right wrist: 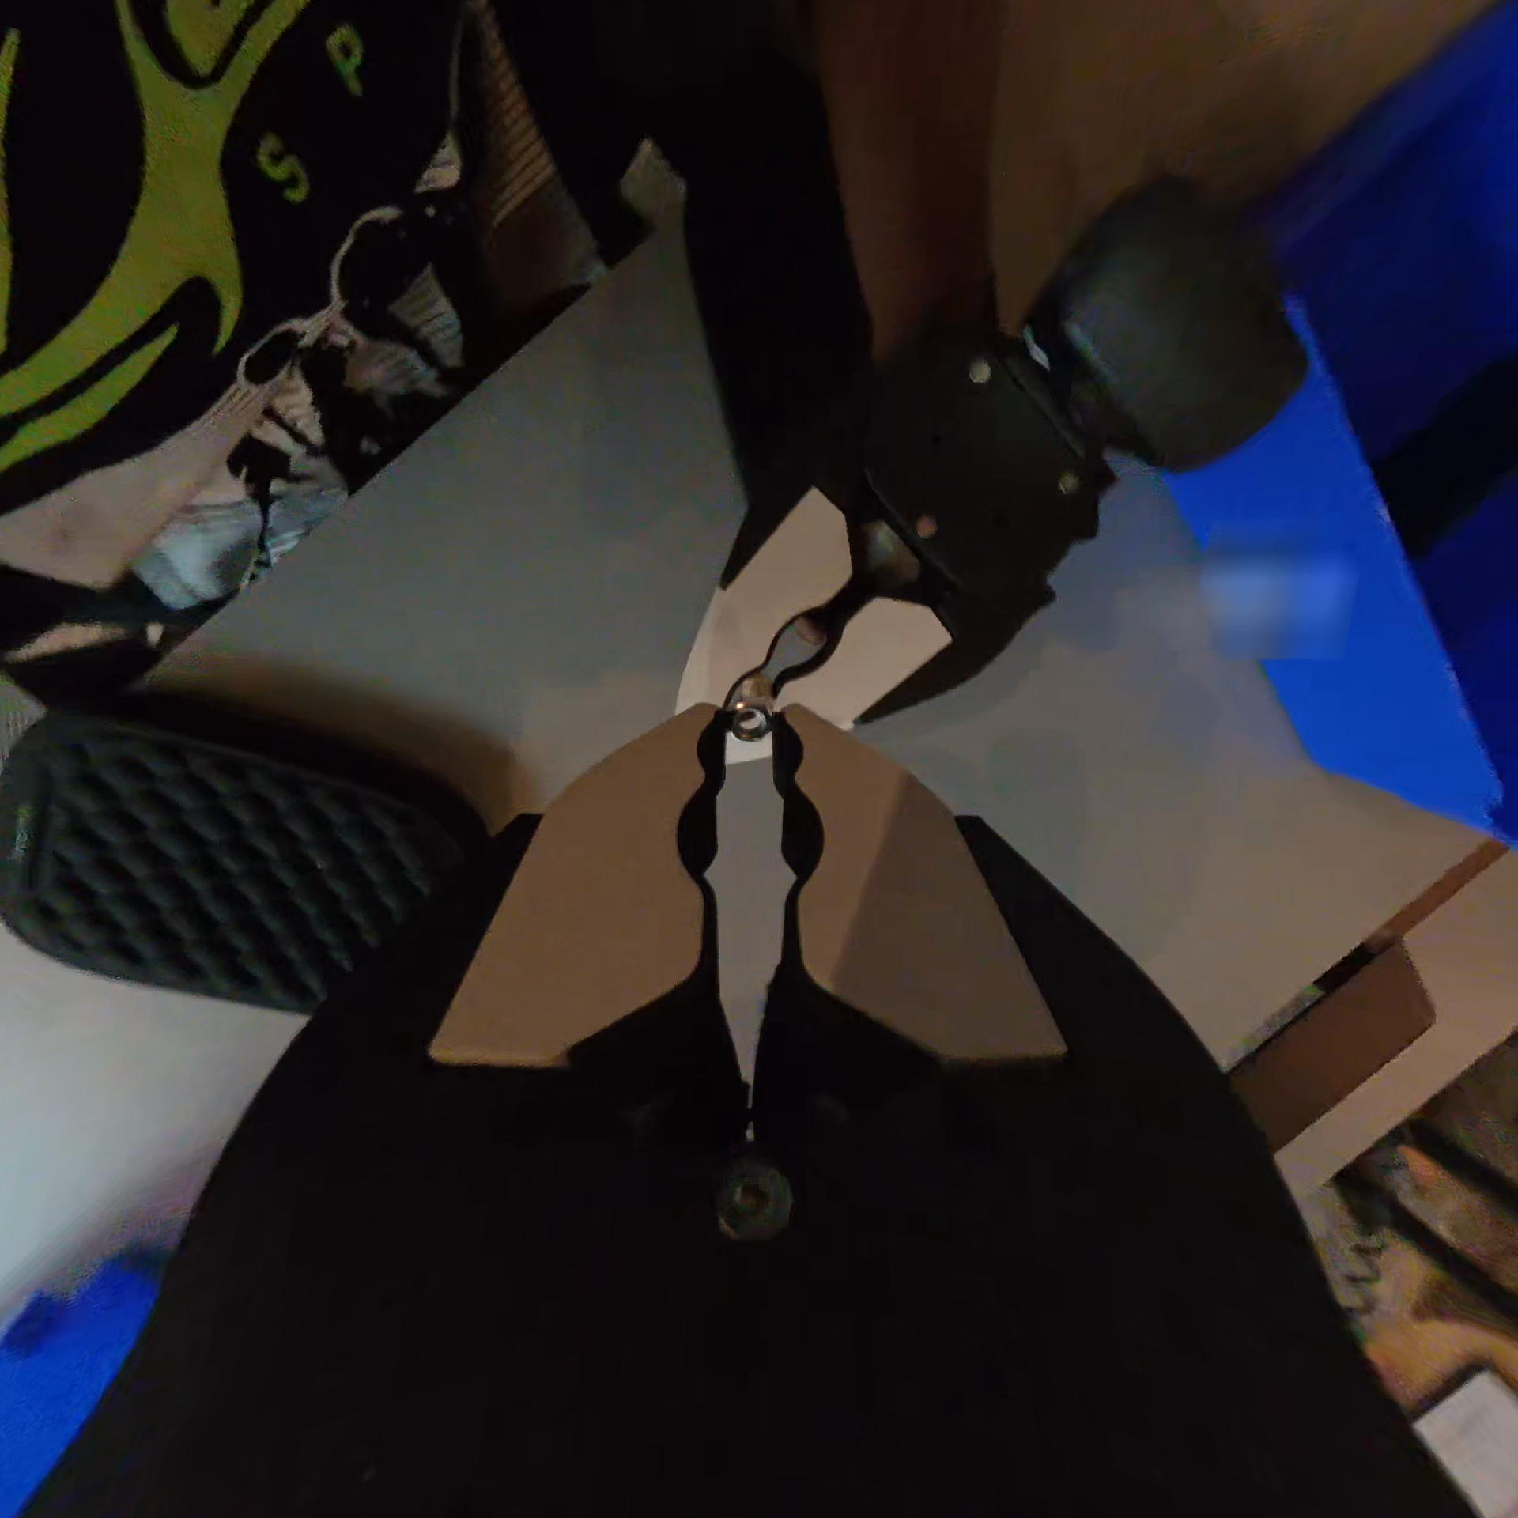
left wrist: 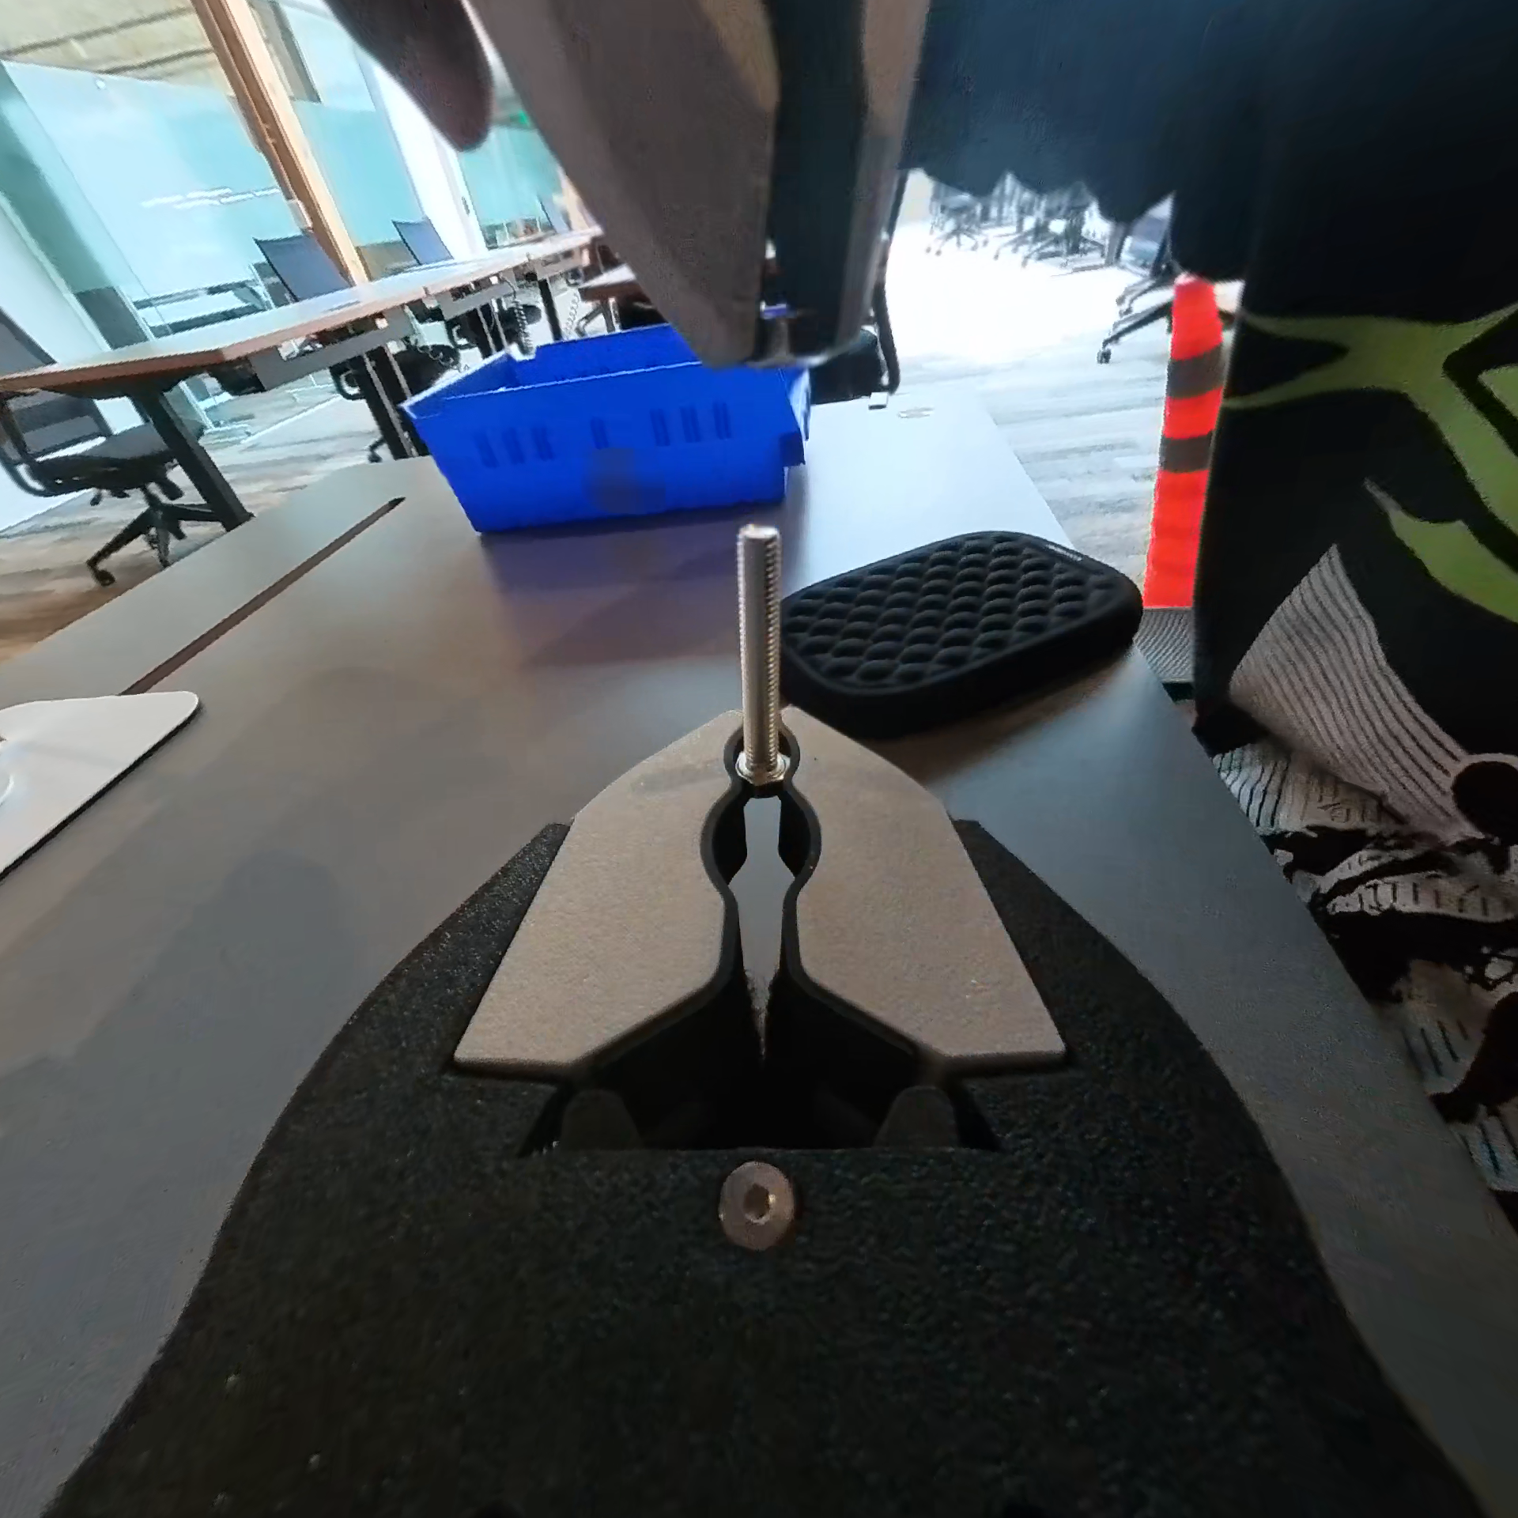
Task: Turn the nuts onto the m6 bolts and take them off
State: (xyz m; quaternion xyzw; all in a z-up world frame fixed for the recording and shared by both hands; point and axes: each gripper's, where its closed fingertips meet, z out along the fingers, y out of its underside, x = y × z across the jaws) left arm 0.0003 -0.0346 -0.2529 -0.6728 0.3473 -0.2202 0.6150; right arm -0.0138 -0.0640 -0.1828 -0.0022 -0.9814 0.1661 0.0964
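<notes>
One bolt (left wrist: 760,649), upright, head clamped in left gripper (left wrist: 762,768) fingers; one nut (right wrist: 749,724) pinched at right gripper (right wrist: 752,723) fingertips, directly above, bore along bolt axis.

Daylit office: glass walls (left wrist: 164,189), rows of wooden desks (left wrist: 328,320), black chairs (left wrist: 90,443), patterned carpet (left wrist: 1018,345), orange cone (left wrist: 1183,443).

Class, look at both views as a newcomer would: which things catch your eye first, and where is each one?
First, the silver bolt standing upright at the tips of the left gripper, which is shut on its base. Above it, the right gripper pinches a small nut at its fingertips. Behind, a bright blue bin sits on the dark table.
</notes>
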